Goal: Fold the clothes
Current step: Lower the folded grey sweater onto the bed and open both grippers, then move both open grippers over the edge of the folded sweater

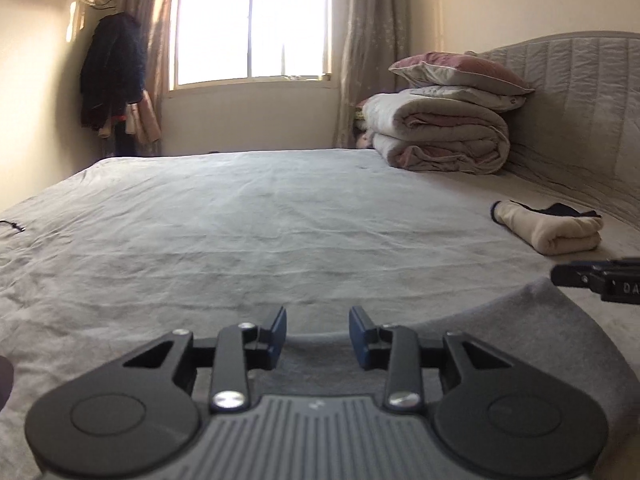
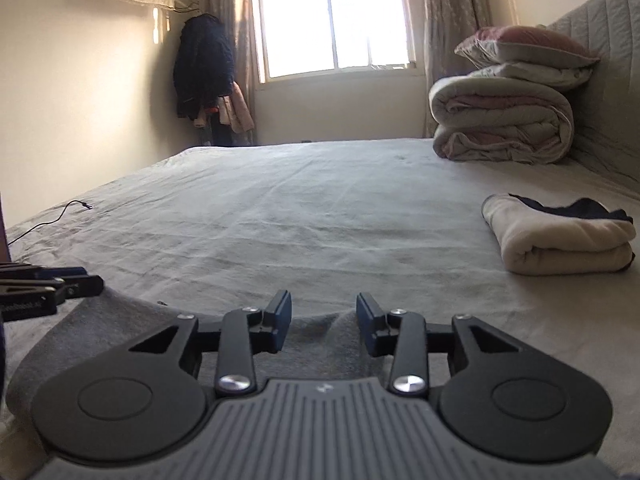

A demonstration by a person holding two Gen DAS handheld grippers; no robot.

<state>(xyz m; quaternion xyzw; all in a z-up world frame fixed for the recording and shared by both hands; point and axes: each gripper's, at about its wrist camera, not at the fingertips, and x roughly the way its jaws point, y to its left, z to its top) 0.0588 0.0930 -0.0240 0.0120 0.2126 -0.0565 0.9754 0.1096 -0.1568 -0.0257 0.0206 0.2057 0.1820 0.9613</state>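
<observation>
Grey fabric, a garment [image 1: 520, 332] spread flat on the bed, lies under both grippers at the near edge. The left gripper [image 1: 318, 336] stands with its jaws apart, a clear gap between the blue pads [image 1: 280, 332]; the cloth's far edge shows through that gap, and nothing is pinched. The right gripper [image 2: 324, 326] is likewise parted over the same garment [image 2: 96, 332], where a small raised fold of cloth sits between its pads [image 2: 366, 324] without being clamped. Whether the fingertips brush the fabric I cannot tell.

Each view catches the other tool at its margin: the right gripper [image 1: 596, 278] pokes in from the right side of the left wrist view, and the left gripper [image 2: 52, 284] from the left side of the right wrist view, both hovering near the garment's corners.

Farther out on the grey bedsheet [image 1: 240, 220], a folded cream garment [image 2: 560, 240] with dark trim rests near the padded headboard [image 1: 580, 92], well apart from the grey one. The right wrist view alone shows a thin black cable [image 2: 48, 220] trailing across the sheet's left side; the left wrist view shows only a short bit of it.

Beyond, a stack of folded quilts [image 2: 504, 120] topped by a pillow [image 2: 528, 46] sits by the headboard. At the back are a bright window [image 1: 252, 20], curtains [image 1: 372, 52], and dark clothes hanging [image 1: 112, 72] in the corner.
</observation>
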